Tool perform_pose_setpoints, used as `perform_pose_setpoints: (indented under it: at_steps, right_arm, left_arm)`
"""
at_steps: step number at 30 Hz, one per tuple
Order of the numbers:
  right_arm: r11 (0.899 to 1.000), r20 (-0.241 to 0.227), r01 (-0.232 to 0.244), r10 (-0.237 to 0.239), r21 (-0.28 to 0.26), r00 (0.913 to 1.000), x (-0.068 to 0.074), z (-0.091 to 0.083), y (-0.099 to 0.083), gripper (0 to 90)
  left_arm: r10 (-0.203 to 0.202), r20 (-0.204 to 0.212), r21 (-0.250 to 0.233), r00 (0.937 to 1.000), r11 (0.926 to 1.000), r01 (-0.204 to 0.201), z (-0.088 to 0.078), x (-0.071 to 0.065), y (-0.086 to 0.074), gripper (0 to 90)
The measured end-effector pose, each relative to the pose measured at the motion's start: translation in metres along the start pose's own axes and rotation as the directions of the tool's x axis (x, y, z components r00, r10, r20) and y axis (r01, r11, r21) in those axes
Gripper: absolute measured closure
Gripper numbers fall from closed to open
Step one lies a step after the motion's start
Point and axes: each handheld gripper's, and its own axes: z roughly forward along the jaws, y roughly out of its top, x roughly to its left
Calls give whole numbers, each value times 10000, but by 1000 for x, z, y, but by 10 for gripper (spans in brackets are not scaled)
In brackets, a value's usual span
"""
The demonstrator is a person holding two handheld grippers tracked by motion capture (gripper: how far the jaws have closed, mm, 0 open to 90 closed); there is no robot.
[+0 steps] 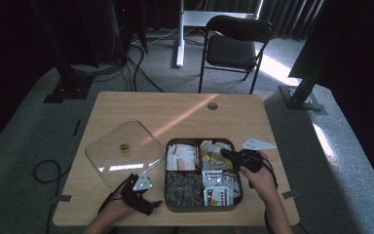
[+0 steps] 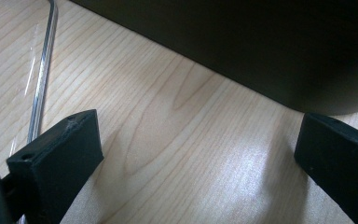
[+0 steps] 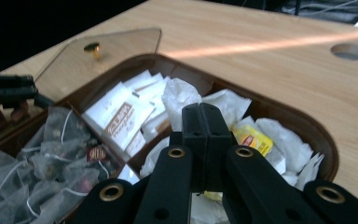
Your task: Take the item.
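Closed right gripper (image 1: 225, 154) hovers over the white and yellow tea packets (image 1: 213, 155) in a brown four-compartment tray (image 1: 175, 207).

Taking the tray as landmark: the right gripper, its jaws pressed together with nothing seen between them, sits above the far-right compartment, its tip over the crumpled white packets and just beside the yellow-labelled one (image 3: 254, 138), not visibly touching either. White paper sachets (image 1: 181, 157) fill the far-left compartment, grey mesh tea bags (image 1: 183, 187) the near-left, printed packets (image 1: 219, 187) the near-right. The clear lid (image 1: 121, 151) with its brass knob lies flat on the wooden table (image 1: 185, 109) just left of the tray. The left gripper (image 1: 148, 207) rests by the tray's near-left corner, jaws spread wide over bare wood, holding nothing, with the tray's dark wall (image 2: 242, 42) close ahead of them.
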Motion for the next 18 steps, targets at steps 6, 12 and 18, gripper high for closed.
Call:
perform_pose_setpoints:
  at_steps: [6, 12, 18]
  right_arm:
    - [9995, -105, -92, 89, -293, 9999, 0, -5, 5, 900]
    - [9982, -91, -172, 167, -572, 9998, -2, -11, 13, 900]
    - [9960, -86, -276, 269, -849, 9996, -5, -16, 21, 900]
  left_arm:
    - [5, 3, 2, 10000, 10000, -5, 0, 0, 0, 7]
    - [-6, 1, -7, 10000, 10000, 6, 0, 0, 0, 7]
    - [-9, 2, -10, 10000, 10000, 9, 0, 0, 0, 7]
